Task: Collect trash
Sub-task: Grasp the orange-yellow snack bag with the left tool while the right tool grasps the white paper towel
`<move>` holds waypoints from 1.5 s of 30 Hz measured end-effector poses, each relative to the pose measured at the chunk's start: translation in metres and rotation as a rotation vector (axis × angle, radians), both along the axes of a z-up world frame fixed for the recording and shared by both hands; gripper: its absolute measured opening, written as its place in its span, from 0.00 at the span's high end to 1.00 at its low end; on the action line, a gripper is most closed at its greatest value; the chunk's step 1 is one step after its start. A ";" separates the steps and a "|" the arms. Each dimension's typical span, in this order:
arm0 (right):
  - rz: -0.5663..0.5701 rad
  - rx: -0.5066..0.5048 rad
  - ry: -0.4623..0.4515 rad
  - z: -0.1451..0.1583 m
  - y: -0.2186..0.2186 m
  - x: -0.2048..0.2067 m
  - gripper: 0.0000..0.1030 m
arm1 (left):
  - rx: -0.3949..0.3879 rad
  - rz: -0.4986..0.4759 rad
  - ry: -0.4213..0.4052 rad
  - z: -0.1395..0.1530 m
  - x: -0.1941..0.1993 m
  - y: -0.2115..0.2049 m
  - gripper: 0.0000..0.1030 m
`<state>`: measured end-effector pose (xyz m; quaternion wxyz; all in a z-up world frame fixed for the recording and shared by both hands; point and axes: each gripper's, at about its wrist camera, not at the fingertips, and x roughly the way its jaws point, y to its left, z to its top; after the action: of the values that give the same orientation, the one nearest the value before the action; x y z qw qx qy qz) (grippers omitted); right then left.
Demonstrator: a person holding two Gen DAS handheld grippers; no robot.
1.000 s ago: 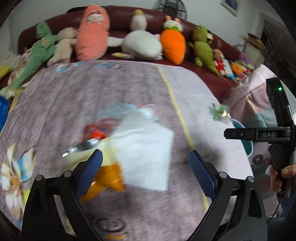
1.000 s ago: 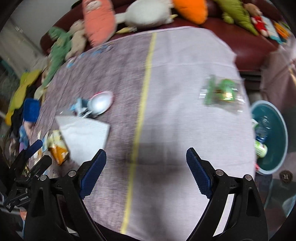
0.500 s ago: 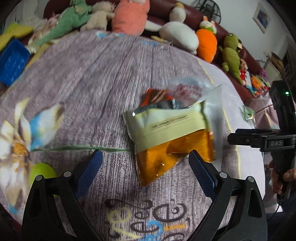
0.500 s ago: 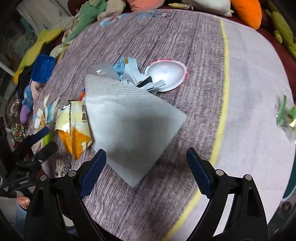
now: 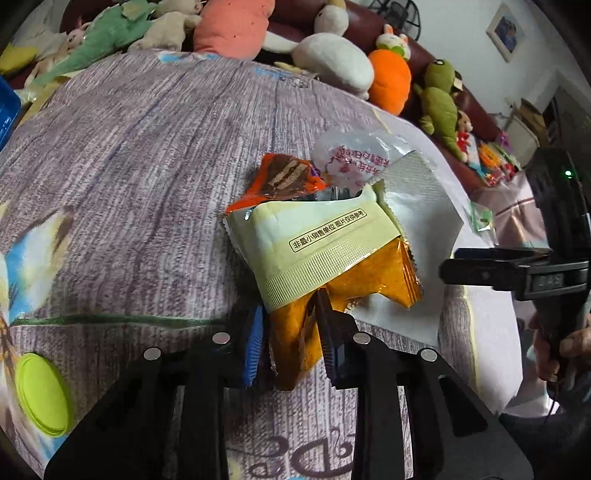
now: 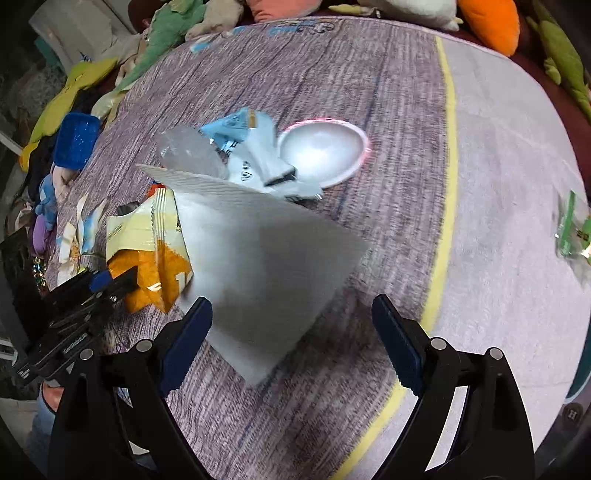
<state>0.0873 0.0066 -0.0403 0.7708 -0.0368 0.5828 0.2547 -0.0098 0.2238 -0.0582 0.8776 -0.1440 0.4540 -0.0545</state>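
Observation:
My left gripper (image 5: 290, 338) is shut on the near orange end of a yellow and orange snack bag (image 5: 321, 251), which also shows in the right wrist view (image 6: 147, 243). Beside it lie an orange-red wrapper (image 5: 282, 179), a clear plastic wrapper (image 5: 351, 155) and a white paper napkin (image 5: 417, 206). My right gripper (image 6: 291, 343) is open and empty, its jaws on either side of the near corner of the napkin (image 6: 266, 266). Behind the napkin lie a blue and white wrapper (image 6: 255, 151) and a white plastic bowl (image 6: 321, 151). A green wrapper (image 6: 574, 229) lies at the table's right edge.
The round table (image 6: 369, 74) has a purple and white cloth with a yellow stripe. Plush toys (image 5: 236, 29) line a dark red sofa behind it. A lime green lid (image 5: 40, 395) lies near left. A blue tray (image 6: 75, 142) sits off the left side.
My left gripper has moved forward and closed on the snack bag's orange end. My right gripper has come closer over the napkin's near corner and stays open.

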 end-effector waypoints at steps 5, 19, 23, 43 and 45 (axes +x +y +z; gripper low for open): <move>0.038 -0.019 -0.022 -0.007 0.015 0.002 0.18 | 0.012 0.033 -0.003 0.005 -0.009 0.012 0.73; 0.092 0.027 -0.070 0.004 0.006 -0.020 0.85 | 0.008 0.054 -0.010 0.015 -0.013 -0.001 0.74; 0.046 0.039 -0.065 0.014 -0.023 -0.022 0.85 | -0.006 0.029 -0.032 0.029 -0.017 -0.017 0.75; -0.299 0.186 -0.175 0.071 -0.214 -0.015 0.93 | 0.000 -0.265 -0.090 0.073 0.034 -0.192 0.75; -0.347 0.191 -0.186 0.073 -0.241 -0.015 0.93 | 0.000 -0.300 -0.085 0.073 0.043 -0.215 0.75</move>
<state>0.0725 -0.2341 0.0324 0.8534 0.1140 0.4800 0.1681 0.0333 0.0087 0.0150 0.8781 -0.0721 0.4326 -0.1910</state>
